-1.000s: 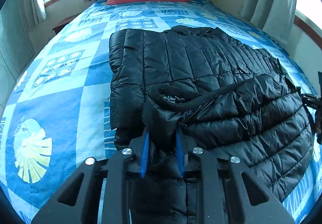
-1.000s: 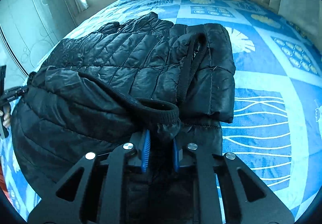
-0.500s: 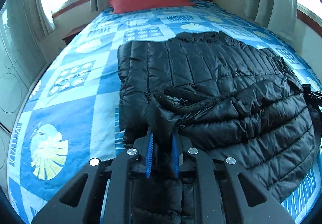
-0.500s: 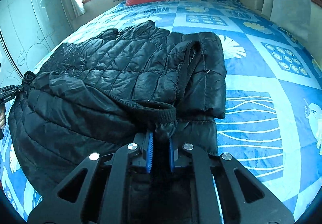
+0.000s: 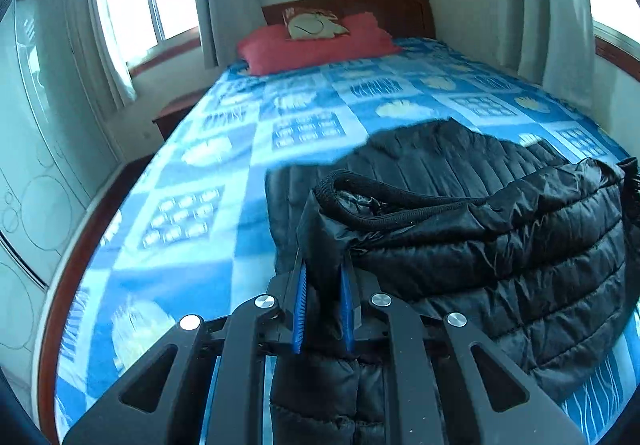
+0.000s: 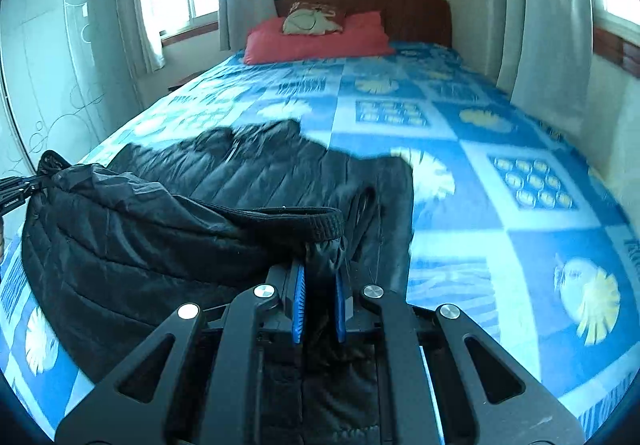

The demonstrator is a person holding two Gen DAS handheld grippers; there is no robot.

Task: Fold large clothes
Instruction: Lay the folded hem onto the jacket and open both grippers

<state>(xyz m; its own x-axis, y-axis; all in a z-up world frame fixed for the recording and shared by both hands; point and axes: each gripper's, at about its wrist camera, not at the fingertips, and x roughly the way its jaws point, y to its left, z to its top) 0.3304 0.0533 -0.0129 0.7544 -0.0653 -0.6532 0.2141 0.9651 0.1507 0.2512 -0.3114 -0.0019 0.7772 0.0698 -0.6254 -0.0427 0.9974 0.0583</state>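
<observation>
Left gripper (image 5: 322, 299) clamped on one corner of the jacket (image 5: 500, 229), right gripper (image 6: 318, 295) clamped on the other, blue pads pinching black quilted fabric just below the ribbed hem (image 6: 304, 223). Hem edge lifted and stretched between the two, the rest of the jacket lying across the near end of the bed (image 5: 208, 213), red pillow (image 5: 316, 49) far off at the headboard. Likely light, soft and puffy, with a slick shell prone to sliding and springing open — best gripped at the thicker ribbed band or seams, both corners kept level while carried over.
</observation>
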